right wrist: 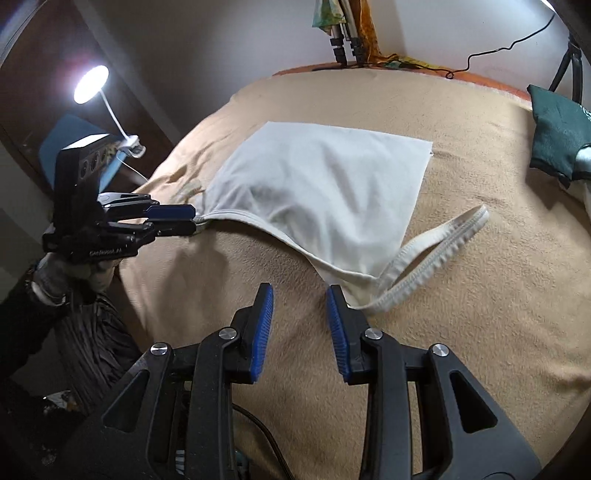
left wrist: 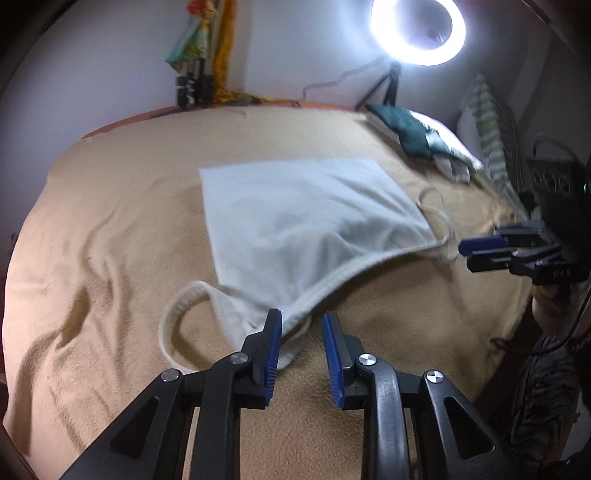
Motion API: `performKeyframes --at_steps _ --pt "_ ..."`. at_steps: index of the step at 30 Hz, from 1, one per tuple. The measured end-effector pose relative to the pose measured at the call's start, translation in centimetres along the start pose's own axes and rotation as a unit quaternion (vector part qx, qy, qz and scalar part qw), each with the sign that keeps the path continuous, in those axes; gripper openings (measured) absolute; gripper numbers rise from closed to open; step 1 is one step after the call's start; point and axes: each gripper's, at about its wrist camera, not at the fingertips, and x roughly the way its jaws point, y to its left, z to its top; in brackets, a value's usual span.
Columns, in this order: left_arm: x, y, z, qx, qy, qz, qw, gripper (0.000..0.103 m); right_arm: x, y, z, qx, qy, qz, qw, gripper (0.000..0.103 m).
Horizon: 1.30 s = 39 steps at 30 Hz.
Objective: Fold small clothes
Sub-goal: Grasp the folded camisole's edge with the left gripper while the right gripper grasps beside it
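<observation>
**Hovering over both strap corners of a white camisole**

Spread apart, the left gripper's (left wrist: 302, 314) blue-padded fingers sit low over the near corner of the white camisole (left wrist: 303, 214). A fold of hem lies in the gap against the left-hand finger and nothing is pinched. Just left of it, a strap loop (left wrist: 173, 317) curls flat on the tan fleece blanket (left wrist: 110, 184).

The right gripper (right wrist: 300, 287) is also parted. The camisole's other strap corner lies just beyond and beside its right-hand finger, with only blanket between the pads. That corner's strap (right wrist: 443, 236) trails off to the right.

Further out, the garment's body (right wrist: 325, 184) lies spread toward a straight far edge, lightly rumpled in the middle. A dark green cushion (left wrist: 402, 133) sits past it near the wall.

From the side, each camera catches the opposite gripper at the neckline's far end, and there the fingers look nearly together. Only the left wrist view shows the ring light (left wrist: 417, 29). Only the right wrist view shows a clip lamp (right wrist: 90, 83).
</observation>
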Motion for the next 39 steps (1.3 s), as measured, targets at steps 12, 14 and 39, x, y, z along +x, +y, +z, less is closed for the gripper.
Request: performKeyframes --at_steps 12,14,39 --pt "2.0 8.2 3.9 -0.195 -0.024 -0.053 0.979 0.049 0.6 -9.2 2.0 0.214 -0.072 0.076 0.971 0.04" --pt "2.6 8.6 3.8 -0.203 -0.018 -0.057 0.9773 0.049 1.9 -9.7 2.2 0.225 -0.059 0.073 0.97 0.04" --pt "7.0 10.6 5.1 -0.276 -0.011 -0.153 0.9487 0.022 6.5 -11.8 3.7 0.276 -0.054 0.106 0.954 0.036"
